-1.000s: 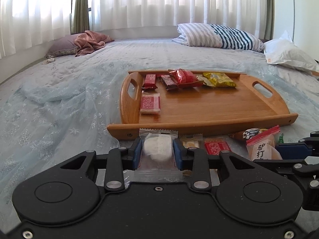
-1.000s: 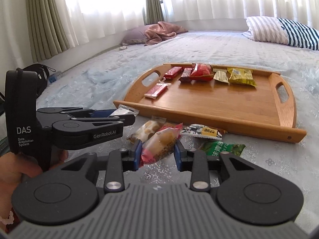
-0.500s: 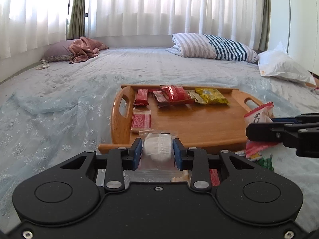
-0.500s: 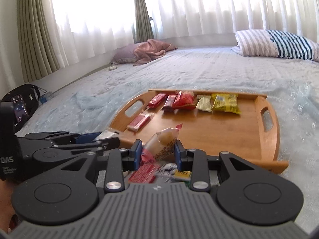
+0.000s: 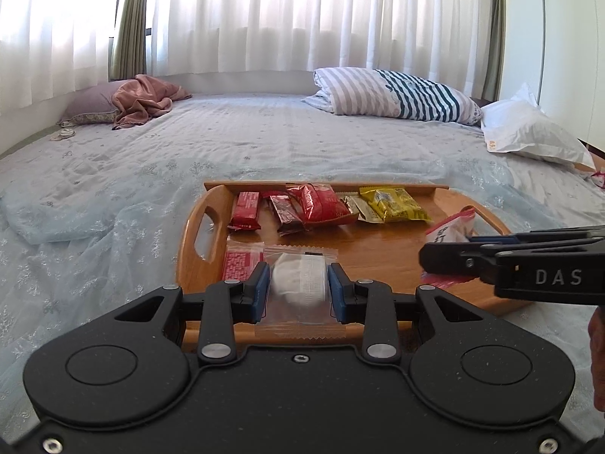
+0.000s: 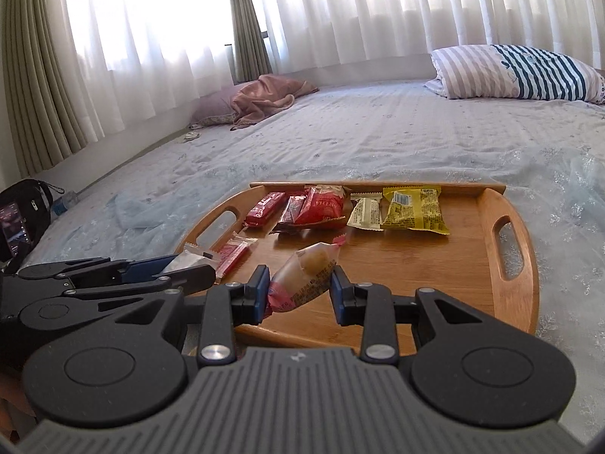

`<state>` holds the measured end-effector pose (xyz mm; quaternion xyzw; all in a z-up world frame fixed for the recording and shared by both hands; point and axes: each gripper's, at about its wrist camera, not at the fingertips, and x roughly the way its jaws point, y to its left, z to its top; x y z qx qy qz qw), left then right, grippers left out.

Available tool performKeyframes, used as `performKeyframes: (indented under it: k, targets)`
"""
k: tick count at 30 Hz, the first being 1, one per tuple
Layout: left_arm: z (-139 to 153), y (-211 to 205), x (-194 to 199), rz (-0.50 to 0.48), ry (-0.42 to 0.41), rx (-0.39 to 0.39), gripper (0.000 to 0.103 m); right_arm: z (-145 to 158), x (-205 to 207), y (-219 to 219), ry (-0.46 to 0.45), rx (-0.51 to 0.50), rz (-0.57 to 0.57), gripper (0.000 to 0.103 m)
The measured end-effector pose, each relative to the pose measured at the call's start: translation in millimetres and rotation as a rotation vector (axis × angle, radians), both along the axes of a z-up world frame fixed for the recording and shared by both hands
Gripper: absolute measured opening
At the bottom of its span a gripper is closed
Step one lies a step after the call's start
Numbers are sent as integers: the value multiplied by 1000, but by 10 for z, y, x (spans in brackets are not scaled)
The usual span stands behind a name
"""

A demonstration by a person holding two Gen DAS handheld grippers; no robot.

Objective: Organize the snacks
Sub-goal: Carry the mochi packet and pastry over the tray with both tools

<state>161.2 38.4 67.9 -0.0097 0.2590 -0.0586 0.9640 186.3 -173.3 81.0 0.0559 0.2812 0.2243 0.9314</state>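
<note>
My left gripper (image 5: 298, 285) is shut on a clear packet with a white round cake (image 5: 299, 278), held over the near left part of the wooden tray (image 5: 385, 257). My right gripper (image 6: 300, 289) is shut on a red-and-clear wrapped pastry (image 6: 306, 276), held over the tray's (image 6: 435, 261) near middle. Along the tray's far edge lie red bars (image 5: 245, 210), a red packet (image 5: 319, 202), a small beige packet (image 6: 365, 213) and a yellow packet (image 5: 393, 204). A flat red packet (image 5: 238, 265) lies near the left handle. The right gripper also shows in the left wrist view (image 5: 446, 253).
The tray sits on a pale blue bedspread (image 5: 113, 189). A striped pillow (image 5: 397, 92) and a white bag (image 5: 529, 132) lie at the far right, a pink blanket on a pillow (image 5: 143, 100) at the far left. A black bag (image 6: 22, 212) stands by the bed.
Both grippers have lifted their snacks off the bedspread and moved forward over the tray. The loose snacks in front of the tray have dropped out of view.
</note>
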Motion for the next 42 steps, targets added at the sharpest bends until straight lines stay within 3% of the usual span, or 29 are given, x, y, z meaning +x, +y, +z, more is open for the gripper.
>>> performKeyframes:
  k: [7,12,19,29,33,42]
  targets:
    - [-42,-31,196,6,20,-21,32,-88,268,4,31,-38,-5,37]
    - [-63,-82,381,2,23,7,32,-142,433,-57,54,-31,-18,37]
    - [-117,-93,660,-9,54,-22,32,-210,604,-90,89,-13,-20,37]
    - [-300,-167,927,-16,113,14,32,-240,741,-123,97,-4,-27,37]
    - [-378,-213,994,-10,126,62,32,-236,758,-116,96,-2,-22,37]
    - [-420,-211,1066,4,128,52,33,-216,746,-125,97,-6,-21,37]
